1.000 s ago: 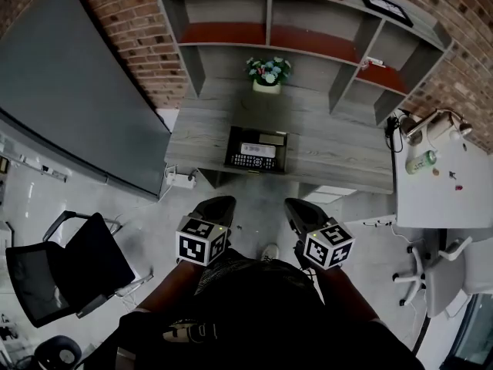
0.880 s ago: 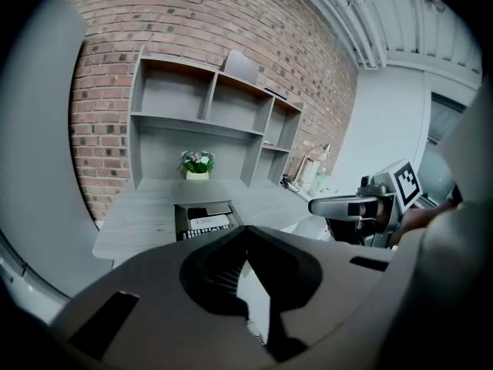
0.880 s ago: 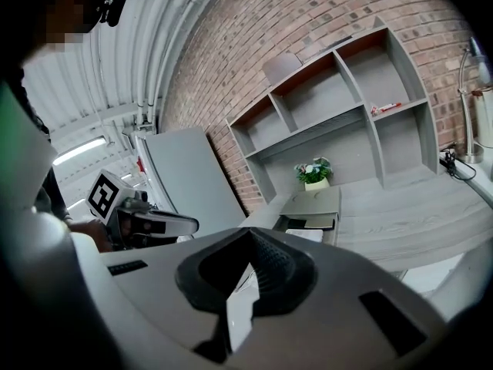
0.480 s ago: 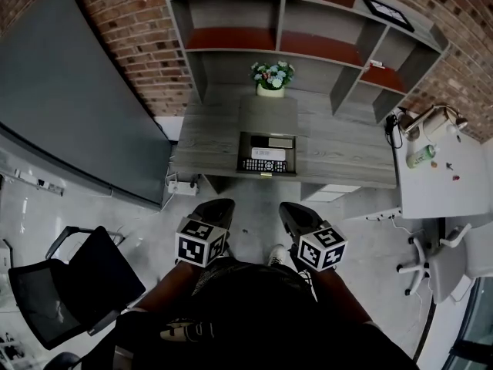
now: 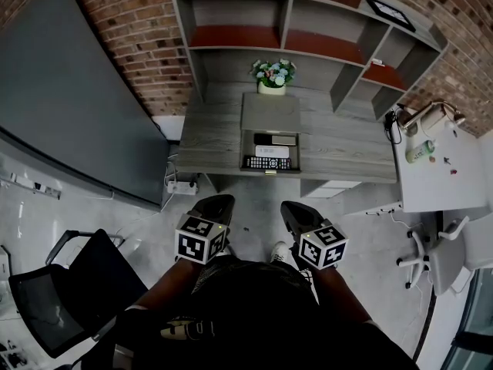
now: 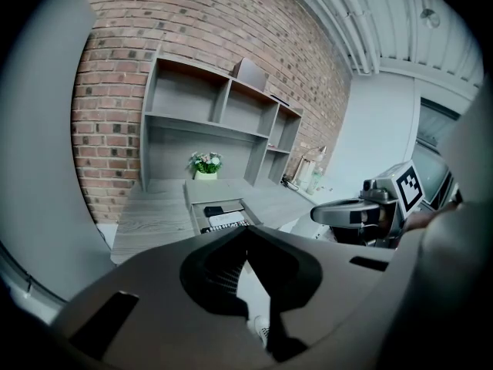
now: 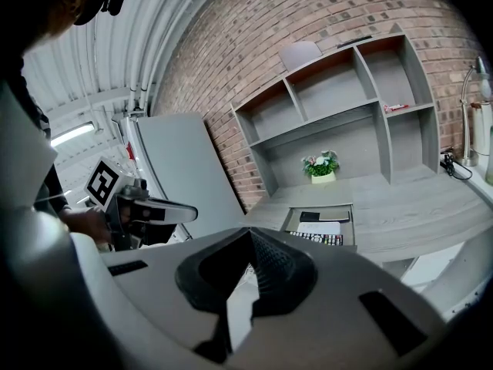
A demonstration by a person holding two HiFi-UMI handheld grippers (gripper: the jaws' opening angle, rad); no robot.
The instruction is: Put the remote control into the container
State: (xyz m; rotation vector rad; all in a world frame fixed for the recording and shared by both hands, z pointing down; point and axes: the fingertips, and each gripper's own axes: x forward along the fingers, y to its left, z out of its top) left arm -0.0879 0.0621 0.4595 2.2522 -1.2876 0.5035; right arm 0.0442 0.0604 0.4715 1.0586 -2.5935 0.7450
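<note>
On the grey desk [image 5: 216, 141] an open container [image 5: 248, 146] holds a black remote control with rows of buttons [image 5: 269, 163], a white device [image 5: 273, 151] and a dark one [image 5: 263, 139] behind it. The same container shows in the left gripper view [image 6: 197, 216] and in the right gripper view [image 7: 347, 223]. My left gripper [image 5: 219, 202] and right gripper [image 5: 291, 206] hang side by side over the floor, well short of the desk. Each gripper's own view, left [image 6: 246, 234] and right [image 7: 248, 234], shows its jaws shut with nothing between them.
A flower pot [image 5: 272, 74] stands behind the container, under a shelf unit [image 5: 308, 45] on the brick wall. A power strip [image 5: 183, 186] lies on the floor by the desk. A black chair [image 5: 54, 307] is at lower left; a white table [image 5: 439, 176] with a lamp and bottle at right.
The desk and container have shifted right and slightly nearer in the head view, and the chair has slid toward the lower left. Both grippers stay shut and empty, side by side.
</note>
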